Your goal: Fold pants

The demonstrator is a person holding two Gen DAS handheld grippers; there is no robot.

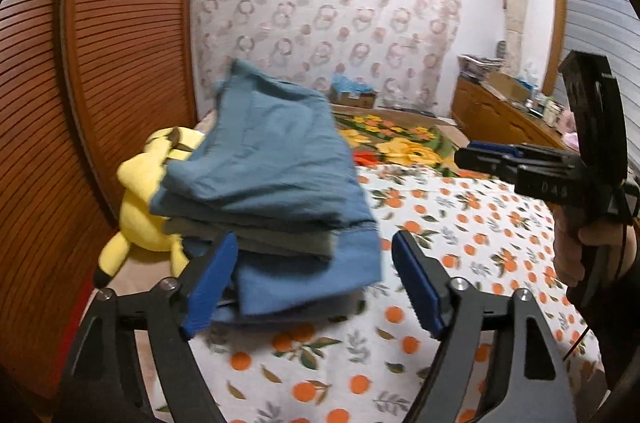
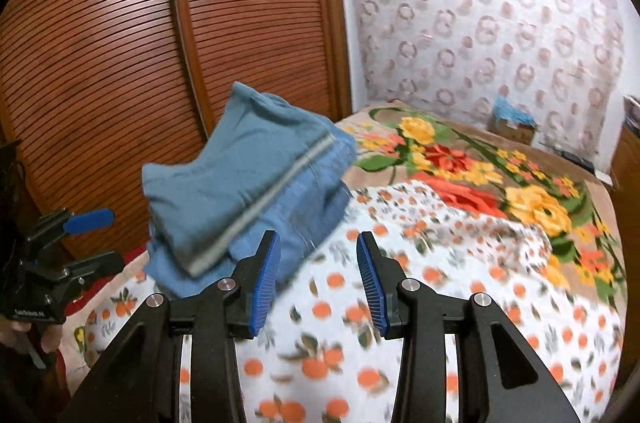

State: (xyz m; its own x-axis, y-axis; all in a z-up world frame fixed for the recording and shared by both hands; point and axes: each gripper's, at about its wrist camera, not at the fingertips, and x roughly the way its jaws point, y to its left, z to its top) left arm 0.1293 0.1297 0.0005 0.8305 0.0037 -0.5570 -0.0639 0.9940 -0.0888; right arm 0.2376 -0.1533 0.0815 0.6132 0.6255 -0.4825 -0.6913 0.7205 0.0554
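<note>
"DAS" on right gripper (image 1: pixel 464 156)

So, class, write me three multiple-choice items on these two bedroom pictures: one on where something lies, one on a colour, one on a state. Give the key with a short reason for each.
1. Where does the yellow plush toy lie?
A. Left of the folded pants, by the wooden slatted door
B. On the dresser at the right
C. On the floral blanket at the far end of the bed

2. What colour are the folded pants?
A. Red
B. Blue, with a grey stripe
C. White

3. How does the left gripper stand?
A. Shut on the pants
B. Shut on the sheet
C. Open, nothing pressed between its pads

Key:
1 A, the toy shows between the slatted door and the pants.
2 B, the stripe shows in the right wrist view.
3 C, both blue pads stand wide apart, clear of the cloth.
</note>
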